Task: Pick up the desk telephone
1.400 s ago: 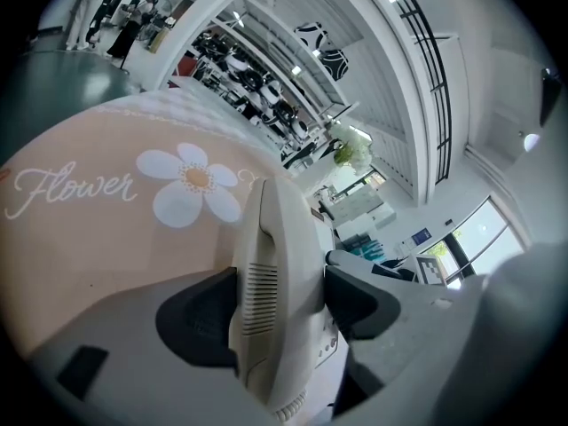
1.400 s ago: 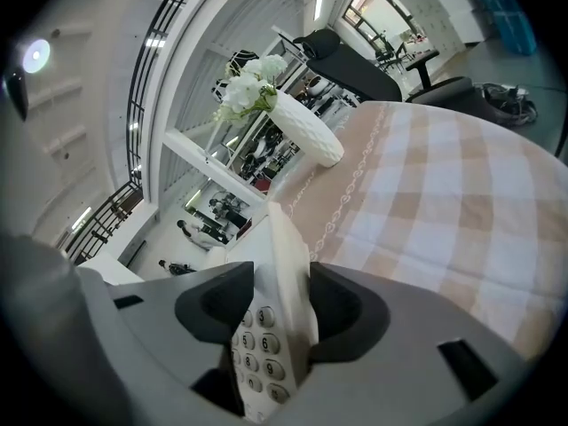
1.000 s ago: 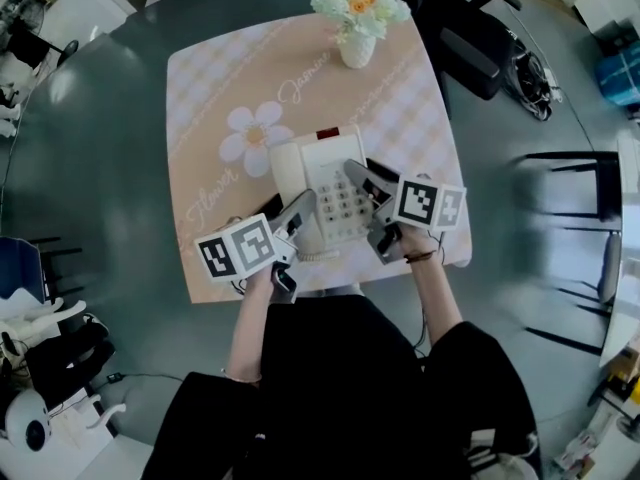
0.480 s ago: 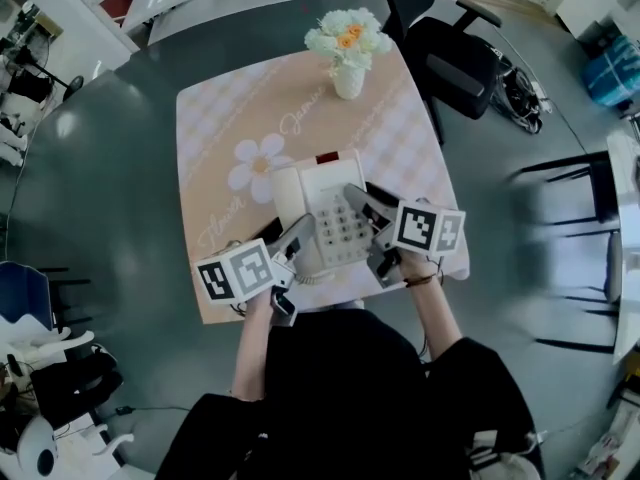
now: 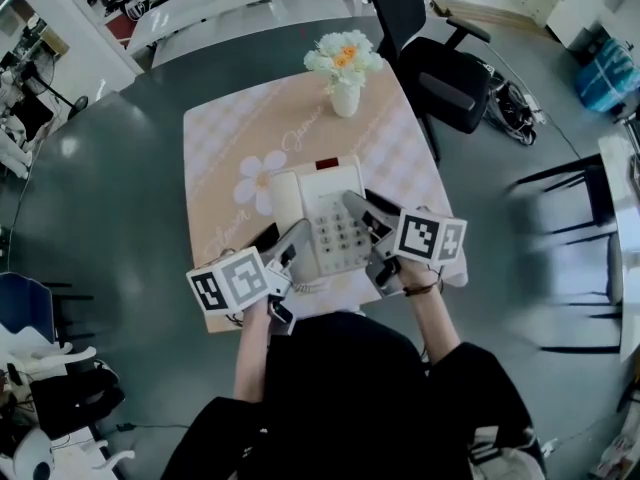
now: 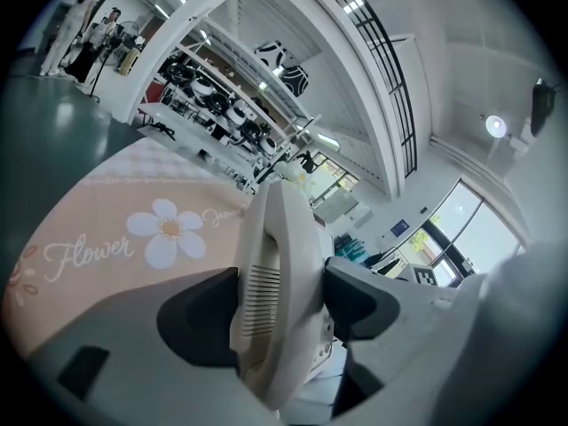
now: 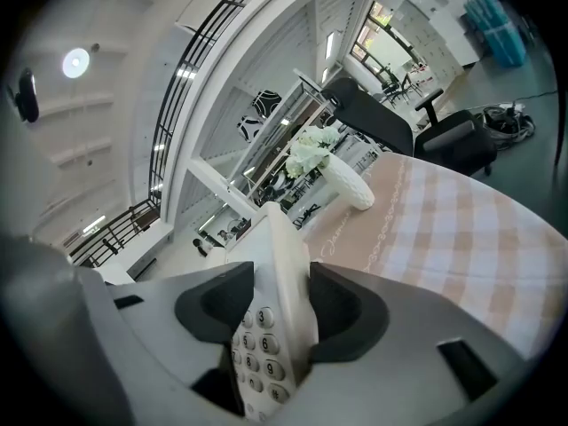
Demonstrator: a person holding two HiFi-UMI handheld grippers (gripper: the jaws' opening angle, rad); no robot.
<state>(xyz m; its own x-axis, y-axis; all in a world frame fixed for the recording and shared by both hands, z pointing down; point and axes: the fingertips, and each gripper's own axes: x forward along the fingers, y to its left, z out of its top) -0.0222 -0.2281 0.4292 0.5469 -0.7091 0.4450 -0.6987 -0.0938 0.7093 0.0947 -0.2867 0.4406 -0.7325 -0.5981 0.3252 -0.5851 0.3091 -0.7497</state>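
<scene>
The cream desk telephone (image 5: 325, 213) hangs above the pink flower-print tablecloth (image 5: 225, 138), gripped from both sides. My left gripper (image 5: 290, 240) is shut on its left, handset side. In the left gripper view the dark pads (image 6: 200, 313) press the telephone's (image 6: 275, 273) ribbed edge from either side. My right gripper (image 5: 362, 211) is shut on the keypad side. In the right gripper view the telephone's (image 7: 280, 273) thin right edge with number keys stands between the pads (image 7: 346, 313). Its coiled cord (image 5: 312, 287) dangles at the near edge.
A white vase of flowers (image 5: 345, 73) stands at the table's far edge, and the vase (image 7: 346, 185) also shows in the right gripper view. A black office chair (image 5: 440, 73) is beyond the table's far right corner. Grey floor surrounds the small table.
Both grippers have risen together with the telephone held between them, so it now sits higher over the tablecloth. The grips look unchanged.
</scene>
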